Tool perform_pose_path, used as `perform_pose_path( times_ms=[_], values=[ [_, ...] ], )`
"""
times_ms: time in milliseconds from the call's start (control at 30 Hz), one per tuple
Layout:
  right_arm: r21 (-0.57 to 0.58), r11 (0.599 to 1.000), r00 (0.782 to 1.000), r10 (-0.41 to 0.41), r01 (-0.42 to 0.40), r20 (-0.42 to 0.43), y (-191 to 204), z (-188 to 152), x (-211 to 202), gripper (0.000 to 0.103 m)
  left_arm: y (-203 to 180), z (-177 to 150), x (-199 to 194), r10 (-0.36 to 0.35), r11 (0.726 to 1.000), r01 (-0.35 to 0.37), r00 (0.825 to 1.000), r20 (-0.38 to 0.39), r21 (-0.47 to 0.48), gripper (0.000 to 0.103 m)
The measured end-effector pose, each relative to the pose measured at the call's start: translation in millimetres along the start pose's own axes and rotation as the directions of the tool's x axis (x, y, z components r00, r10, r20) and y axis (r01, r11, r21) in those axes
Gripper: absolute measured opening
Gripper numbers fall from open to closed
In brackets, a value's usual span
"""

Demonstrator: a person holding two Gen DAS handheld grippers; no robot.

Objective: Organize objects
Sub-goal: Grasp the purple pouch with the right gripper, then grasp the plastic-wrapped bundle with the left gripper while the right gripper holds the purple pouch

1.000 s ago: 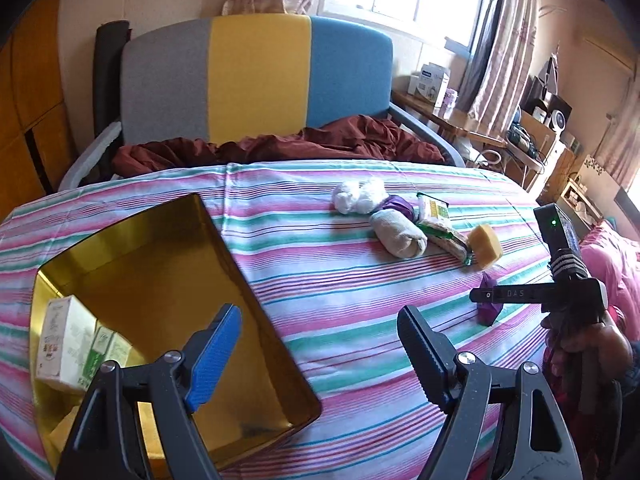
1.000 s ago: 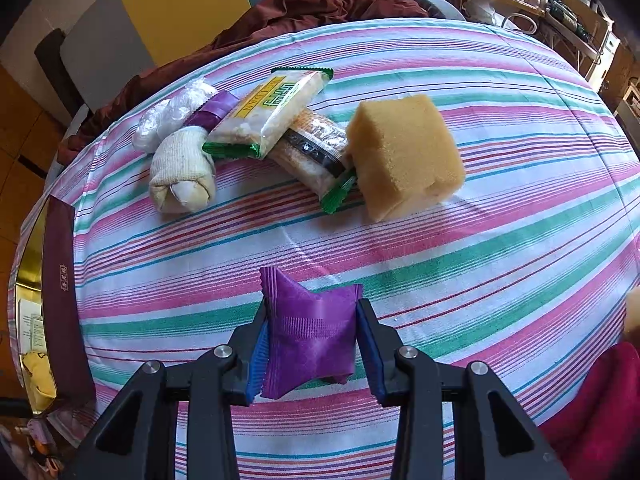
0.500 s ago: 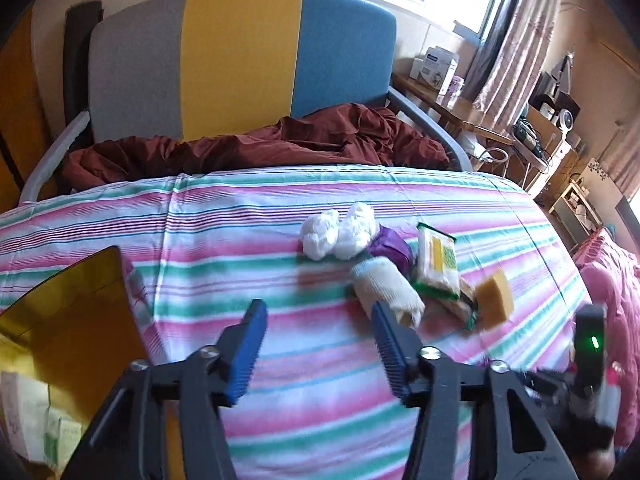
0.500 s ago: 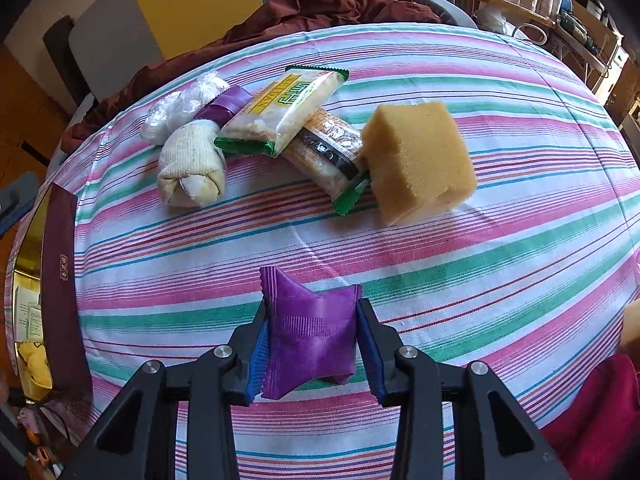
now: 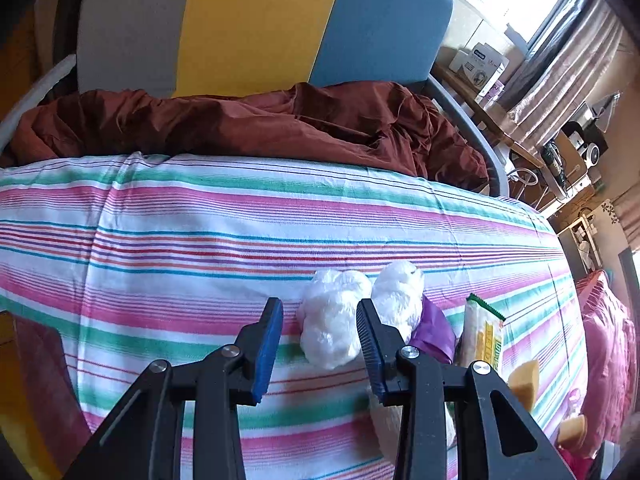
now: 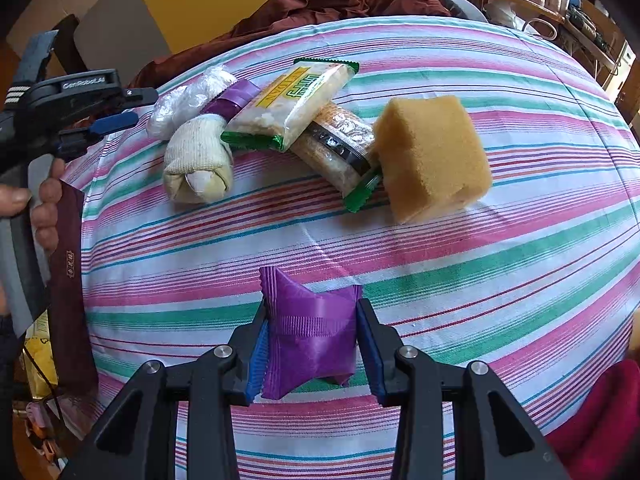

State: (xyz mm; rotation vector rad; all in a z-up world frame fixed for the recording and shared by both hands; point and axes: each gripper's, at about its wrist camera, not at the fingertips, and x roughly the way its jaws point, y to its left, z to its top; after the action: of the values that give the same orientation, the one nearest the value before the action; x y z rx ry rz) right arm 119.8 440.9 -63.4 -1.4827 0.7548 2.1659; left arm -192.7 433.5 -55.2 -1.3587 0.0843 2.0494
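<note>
My right gripper (image 6: 311, 342) is shut on a purple packet (image 6: 310, 332) and holds it just above the striped tablecloth (image 6: 520, 248). My left gripper (image 5: 318, 344) is open, its jaws on either side of a white fluffy bundle (image 5: 334, 328); it also shows in the right wrist view (image 6: 188, 98). Beside the bundle lie a purple wrapper (image 5: 434, 332), a rolled beige sock (image 6: 198, 166), a green-edged snack pack (image 6: 292, 98), a second snack pack (image 6: 340, 148) and a yellow sponge (image 6: 430, 156).
The gold tin with its dark red rim (image 6: 70, 280) sits at the table's left edge, holding small boxes. A red-brown cloth (image 5: 240, 120) lies on the grey, yellow and blue chair (image 5: 256, 20) behind the table. A pink cushion (image 5: 608, 340) is at the right.
My left gripper moved away from the gold tin, forward and right, up to the white bundle, and its jaws narrowed. My right gripper stays shut on the purple packet, barely moved.
</note>
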Motion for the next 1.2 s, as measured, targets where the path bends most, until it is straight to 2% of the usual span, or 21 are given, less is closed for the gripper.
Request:
perform_pose_path(
  times_ms=[67,133,200,300,400,633,867,1200],
  values=[
    [0.004,1.0,1.0,0.006,-0.006,-0.003,-0.8,-0.6,0.1,0.04,-0.7,6.3,12.3,0.009,1.0,-0.009,1.0,-0.014,-0.002,0.039],
    [0.004,1.0,1.0,0.011,-0.011,-0.007,-0.9,-1.3,0.5,0.041,-2.3,11.6,21.0,-0.012,1.0,0.012,1.0,-0.022,-0.005,0.043],
    [0.002,1.0,1.0,0.014,-0.014,-0.013,-5.3,0.9,1.3,0.041,-10.4,12.7,30.4,-0.02,0.999,0.021,0.999,-0.05,0.026,0.045],
    [0.001,1.0,1.0,0.014,-0.014,-0.016,-5.7,0.0,1.3,0.041,-18.4,3.2,44.1,0.03,0.997,-0.022,0.994,-0.109,0.073,0.037],
    [0.001,1.0,1.0,0.014,-0.014,-0.014,-6.1,-0.9,0.7,0.041,-14.9,-3.8,36.9,0.029,0.996,-0.023,0.997,-0.067,0.084,0.031],
    [-0.004,1.0,1.0,0.003,-0.003,-0.011,-1.7,-0.4,2.4,0.041,7.4,-29.8,11.0,0.056,0.997,-0.052,0.997,-0.059,0.058,0.031],
    [-0.021,1.0,1.0,-0.018,0.018,-0.007,1.2,-2.6,1.7,0.041,-0.8,-81.0,-11.9,0.127,0.977,-0.12,0.992,-0.027,0.175,0.031],
    [-0.063,0.997,0.999,-0.051,0.051,0.002,14.9,0.4,6.5,0.041,-23.3,-144.1,-56.0,0.124,0.952,-0.131,0.991,0.042,0.278,0.031]
  ],
)
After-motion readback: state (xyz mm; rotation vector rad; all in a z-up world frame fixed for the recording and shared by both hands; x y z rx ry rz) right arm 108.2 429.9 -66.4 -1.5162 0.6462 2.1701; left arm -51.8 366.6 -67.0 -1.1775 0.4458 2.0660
